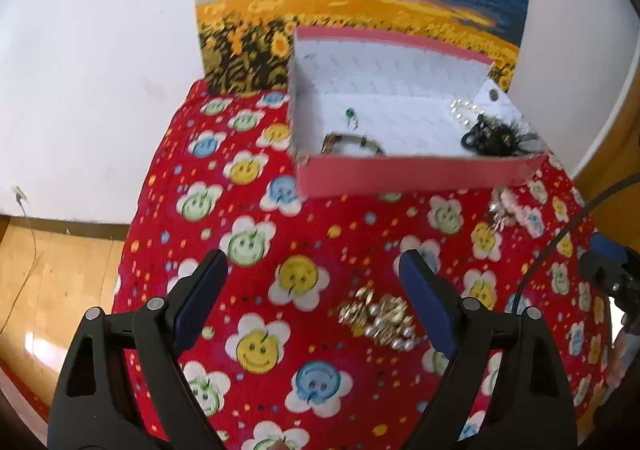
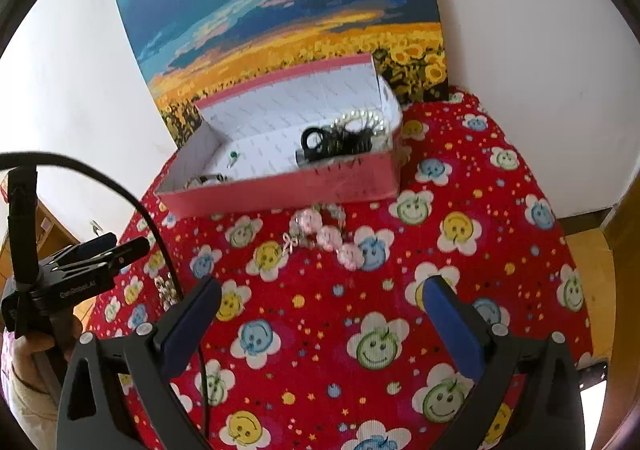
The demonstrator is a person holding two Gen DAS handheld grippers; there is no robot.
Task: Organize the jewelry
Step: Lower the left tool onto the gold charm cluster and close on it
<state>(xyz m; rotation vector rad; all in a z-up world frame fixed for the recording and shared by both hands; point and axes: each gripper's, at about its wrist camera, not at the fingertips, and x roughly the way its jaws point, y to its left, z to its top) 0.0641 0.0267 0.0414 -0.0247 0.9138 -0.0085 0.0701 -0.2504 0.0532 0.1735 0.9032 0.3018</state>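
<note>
A pink box (image 1: 416, 171) with a white lining stands open at the far side of the red smiley cloth. Inside lie a green-stone piece (image 1: 350, 114), a gold bangle (image 1: 352, 143), a pearl strand (image 1: 466, 111) and a black hair piece (image 1: 492, 137). My left gripper (image 1: 314, 270) is open and empty, above a gold and pearl brooch (image 1: 380, 318) near its right finger. A pink bead bracelet (image 2: 328, 234) lies on the cloth in front of the box (image 2: 288, 185). My right gripper (image 2: 320, 296) is open and empty, short of the bracelet.
A sunflower painting (image 2: 288, 21) leans on the white wall behind the box. The left gripper (image 2: 92, 262) and its cable (image 2: 160, 234) show at the left of the right wrist view. Wooden floor (image 1: 48, 274) lies beyond the cloth's left edge.
</note>
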